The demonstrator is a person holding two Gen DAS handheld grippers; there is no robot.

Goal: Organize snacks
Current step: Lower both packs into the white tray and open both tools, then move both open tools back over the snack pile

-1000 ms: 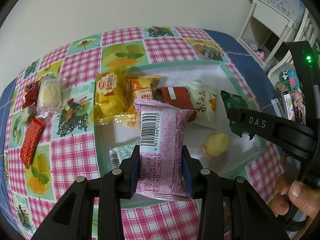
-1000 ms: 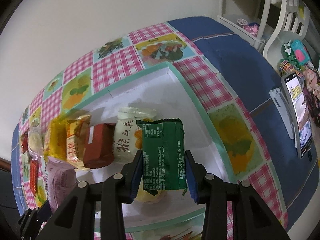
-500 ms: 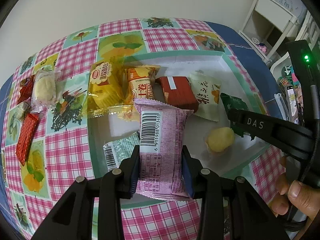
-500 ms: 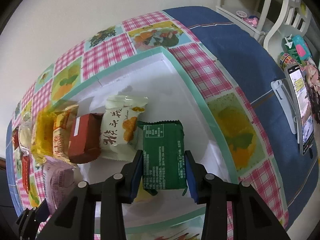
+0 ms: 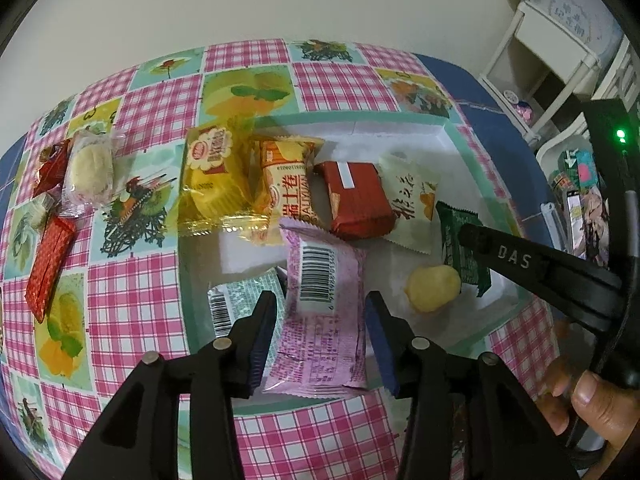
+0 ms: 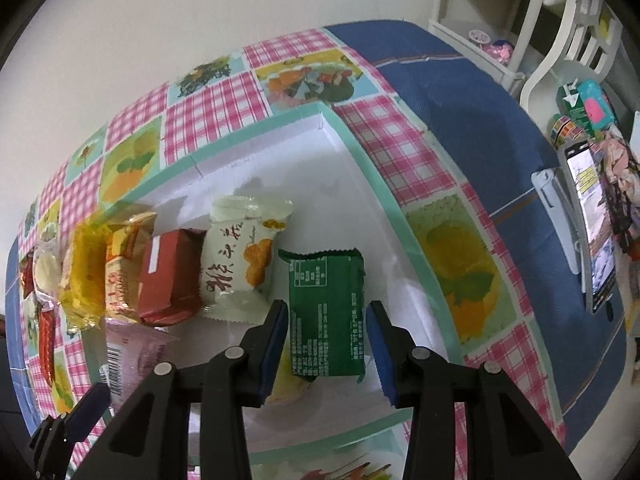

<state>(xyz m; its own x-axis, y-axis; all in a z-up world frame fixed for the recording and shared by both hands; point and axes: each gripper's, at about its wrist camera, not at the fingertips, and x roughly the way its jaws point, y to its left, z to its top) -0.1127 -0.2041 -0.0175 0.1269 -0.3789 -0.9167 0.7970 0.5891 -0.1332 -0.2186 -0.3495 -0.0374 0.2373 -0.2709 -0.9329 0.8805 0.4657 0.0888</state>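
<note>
The left gripper (image 5: 320, 316) jaws have just been opening, standing apart around the pink packet (image 5: 322, 312) in the white tray (image 5: 400, 136), the packet half hiding a silver wrapper (image 5: 240, 300). The right gripper (image 6: 326, 334) jaws are spreading beside the green packet (image 6: 326, 312) at frame centre, which is covering a yellow snack (image 6: 290, 390).

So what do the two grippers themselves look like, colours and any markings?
Both are matte black. The left gripper and right gripper each have two angular fingers with blue pads and silver rivets. From the left wrist camera, the right gripper's side reads "DAS", with a green light and a black cable.
</note>
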